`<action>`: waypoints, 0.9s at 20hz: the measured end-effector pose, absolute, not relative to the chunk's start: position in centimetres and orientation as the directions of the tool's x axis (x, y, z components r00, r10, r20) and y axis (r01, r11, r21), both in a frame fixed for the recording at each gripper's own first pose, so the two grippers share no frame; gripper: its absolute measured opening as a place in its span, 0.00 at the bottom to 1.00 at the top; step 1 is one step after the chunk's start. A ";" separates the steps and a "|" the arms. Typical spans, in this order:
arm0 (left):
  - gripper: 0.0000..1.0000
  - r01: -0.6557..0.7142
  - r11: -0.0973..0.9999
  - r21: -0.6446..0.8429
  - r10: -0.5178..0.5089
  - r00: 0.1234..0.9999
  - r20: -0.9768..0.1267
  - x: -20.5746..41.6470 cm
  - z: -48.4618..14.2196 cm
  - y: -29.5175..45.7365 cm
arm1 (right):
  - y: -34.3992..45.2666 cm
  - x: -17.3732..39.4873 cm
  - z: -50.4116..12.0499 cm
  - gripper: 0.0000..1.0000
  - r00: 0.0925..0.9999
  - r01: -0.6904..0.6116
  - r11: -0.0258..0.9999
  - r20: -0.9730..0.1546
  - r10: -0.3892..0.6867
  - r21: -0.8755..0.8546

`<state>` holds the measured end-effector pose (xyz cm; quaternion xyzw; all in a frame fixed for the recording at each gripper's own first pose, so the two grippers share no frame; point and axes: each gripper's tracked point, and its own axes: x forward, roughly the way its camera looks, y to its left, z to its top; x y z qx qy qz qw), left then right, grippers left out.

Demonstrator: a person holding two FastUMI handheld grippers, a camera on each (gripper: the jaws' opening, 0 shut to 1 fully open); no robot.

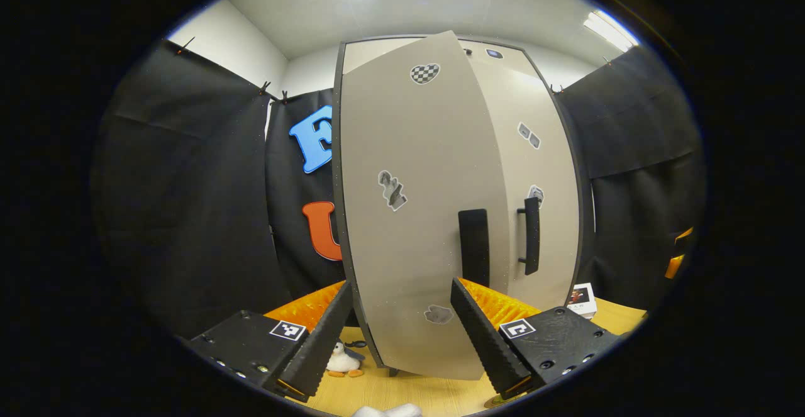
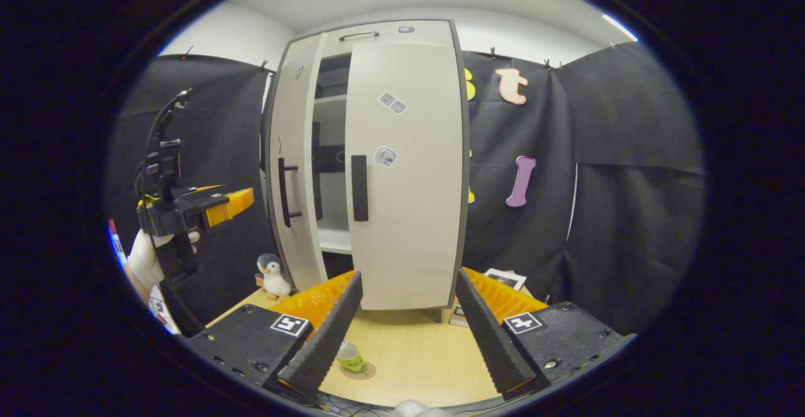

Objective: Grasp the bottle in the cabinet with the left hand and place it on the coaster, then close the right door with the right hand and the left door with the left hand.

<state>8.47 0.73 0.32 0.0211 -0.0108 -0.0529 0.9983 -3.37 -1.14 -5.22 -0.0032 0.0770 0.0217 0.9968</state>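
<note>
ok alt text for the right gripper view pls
A pale cabinet stands on a wooden table, its right door shut and left door ajar. The right gripper is open in front; a bottle sits on a coaster, and the left gripper is raised beside a toy penguin.

Black cloth walls (image 2: pixel 629 172) enclose a wooden table (image 2: pixel 415 354) beneath a white ceiling with strip lights (image 1: pixel 607 30).

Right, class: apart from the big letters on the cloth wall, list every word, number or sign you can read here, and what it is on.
No text can be read.
Stickers on the cabinet doors: pictures, too blurred for words.
Bottle label: too small.
Small box on the table: print too small.
Square black-and-white markers: patterns, not words.
</note>
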 end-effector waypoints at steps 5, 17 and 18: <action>0.95 0.160 0.986 0.044 -0.162 0.986 0.031 5.1 0.8 -1.3 | -0.4 -3.1 -4.4 0.98 0.992 -0.047 0.999 -0.122 0.046 -0.007; 0.96 0.031 0.999 -0.035 -0.032 0.998 -0.053 -2.8 -4.2 3.4 | -0.7 -3.4 -4.5 0.94 0.996 -0.005 0.999 -0.090 0.002 -0.037; 0.96 0.006 0.999 -0.041 -0.009 0.997 -0.075 -3.2 -5.2 4.2 | -0.9 -3.5 -4.7 0.94 0.996 0.005 0.999 -0.091 -0.009 -0.047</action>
